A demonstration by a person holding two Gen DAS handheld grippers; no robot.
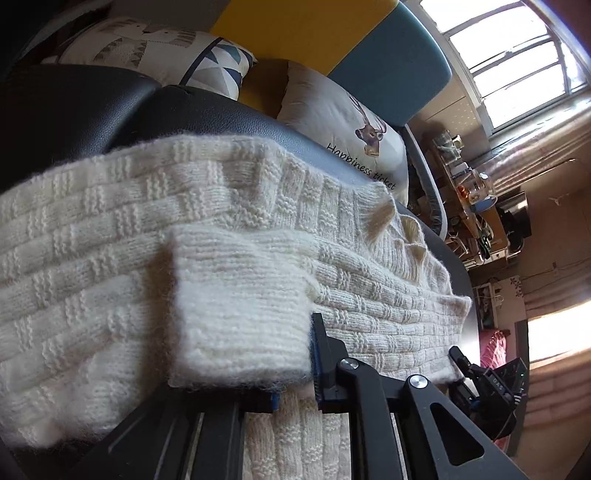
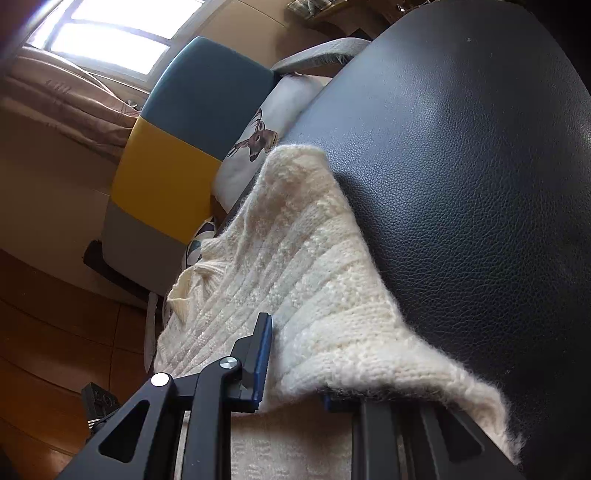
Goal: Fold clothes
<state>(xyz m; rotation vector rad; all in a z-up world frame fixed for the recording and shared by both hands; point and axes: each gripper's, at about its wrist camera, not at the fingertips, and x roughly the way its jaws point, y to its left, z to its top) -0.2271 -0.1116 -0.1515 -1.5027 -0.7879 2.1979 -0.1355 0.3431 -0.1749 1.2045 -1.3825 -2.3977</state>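
Left wrist view: cream knit sweater [image 1: 147, 229] lies spread over a black leather seat [image 1: 110, 103], basket-weave pattern up, its far edge running along the seat's far edge. A folded-over ribbed piece, prob. a sleeve cuff [image 1: 240, 306], lies on top of the sweater body, w/ its near end between the fingers of the left gripper [image 1: 295, 369]. One blue-padded finger [image 1: 319, 362] stands up against the cuff's side; the other is mostly hidden under the cuff's near edge. Can't tell from this view whether the pads press the knit or just flank it. Beyond the seat: a deer-print cushion [image 1: 343, 122], a triangle-print cushion [image 1: 155, 48], a yellow/teal chair back [image 1: 332, 33], a bright window [image 1: 517, 55]. The other gripper shows near the seat's right edge, past the sweater's corner.

Right wrist view: right gripper [image 2: 295, 373] has a thick fold of the sweater [image 2: 295, 258] between its fingers; the left blue pad [image 2: 263, 358] sits against the knit, the other finger is buried under the fuzzy edge. Looks like a grip on the sweater. The knit trails away toward the seat's [image 2: 461, 166] far edge by the deer cushion [image 2: 258, 136]. Wood floor [image 2: 55, 332] at left.
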